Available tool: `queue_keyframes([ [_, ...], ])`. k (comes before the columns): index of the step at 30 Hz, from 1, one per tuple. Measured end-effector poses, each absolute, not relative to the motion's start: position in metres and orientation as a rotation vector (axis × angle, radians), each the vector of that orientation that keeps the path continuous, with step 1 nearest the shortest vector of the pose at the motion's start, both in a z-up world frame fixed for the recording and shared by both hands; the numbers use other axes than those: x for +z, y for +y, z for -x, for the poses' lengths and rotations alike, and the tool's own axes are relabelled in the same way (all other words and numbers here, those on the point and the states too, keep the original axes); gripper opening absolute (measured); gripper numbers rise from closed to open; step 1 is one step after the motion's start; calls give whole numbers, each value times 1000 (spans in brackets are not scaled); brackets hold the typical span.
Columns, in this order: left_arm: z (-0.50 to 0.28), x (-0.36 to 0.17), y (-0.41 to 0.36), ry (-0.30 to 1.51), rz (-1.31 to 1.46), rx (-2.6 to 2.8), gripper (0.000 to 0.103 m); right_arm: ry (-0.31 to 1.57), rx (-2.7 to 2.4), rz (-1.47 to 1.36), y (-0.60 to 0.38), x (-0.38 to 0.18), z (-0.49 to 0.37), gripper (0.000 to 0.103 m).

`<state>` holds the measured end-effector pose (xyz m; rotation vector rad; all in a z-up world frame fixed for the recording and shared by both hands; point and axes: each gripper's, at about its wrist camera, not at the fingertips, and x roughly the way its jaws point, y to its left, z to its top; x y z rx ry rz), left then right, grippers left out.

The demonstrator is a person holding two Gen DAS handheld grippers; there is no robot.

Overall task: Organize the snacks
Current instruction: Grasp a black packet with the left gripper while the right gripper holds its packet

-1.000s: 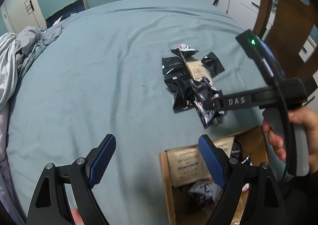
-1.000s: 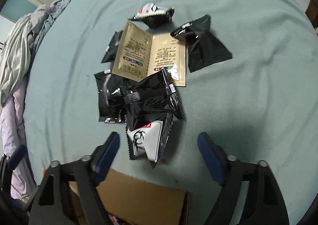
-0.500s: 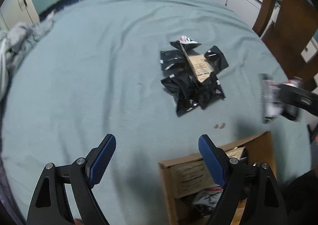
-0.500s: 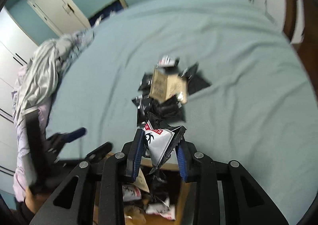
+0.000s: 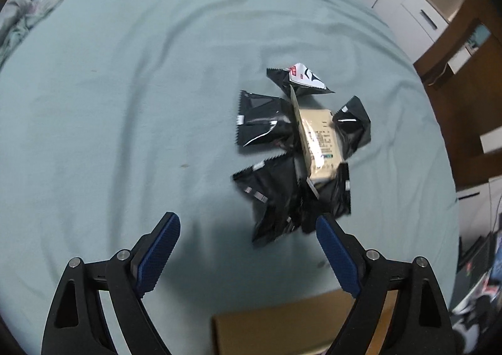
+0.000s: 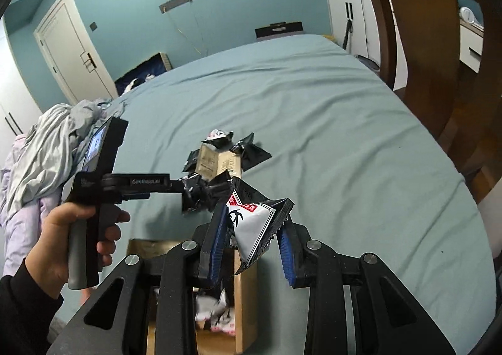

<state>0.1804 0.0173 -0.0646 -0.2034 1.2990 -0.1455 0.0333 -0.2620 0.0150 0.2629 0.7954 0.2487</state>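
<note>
Left to right across the bed (image 6: pixel 329 110): crumpled grey bedding (image 6: pixel 47 148) lies heaped at the left edge. A hand (image 6: pixel 62 239) in a dark sleeve grips the handle of the left claw (image 5: pixel 248 229), which points steeply down at the sheet; its blue pads stand wide apart with nothing between them, having just opened a little further. Just ahead of it, near the middle of the bed, lies the pile of snacks (image 5: pixel 301 148): several black packets overlapping a tan packet (image 5: pixel 317 141), with a black-and-white packet (image 5: pixel 302 77) at the far end. The nearest black packet sits beside the left claw's right pad, not touching it. Nearer the viewer, a cardboard box (image 6: pixel 243 301) rests on the bed, holding a few packets. Above the box, the right claw (image 6: pixel 254 235) is closed tight on a white-and-black triangular snack packet (image 6: pixel 254 226), held clear of the sheet. A brown wooden chair (image 6: pixel 420 50) stands at the right edge.
</note>
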Motion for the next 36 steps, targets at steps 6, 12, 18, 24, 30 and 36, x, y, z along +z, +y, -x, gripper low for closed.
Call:
queue_keyframes([
  [6,-203,-88,-4,1371,176,-146,79,900,219,-315,-263,-5,-62,29],
  [12,-200,-98,-11,1387,153,-136,39,958,216,-367,-270,-5,-78,29],
  [18,-174,-58,11,1293,211,-113,37,981,236,-455,-281,-8,-81,29],
  [24,-128,-12,19,1192,117,-100,37,976,255,-447,-280,-5,-72,29],
  [30,-53,18,9,1067,-22,-258,37,939,258,-430,-282,-1,-60,29],
  [36,-9,11,-10,1080,-97,-359,37,951,260,-369,-270,0,-56,29],
])
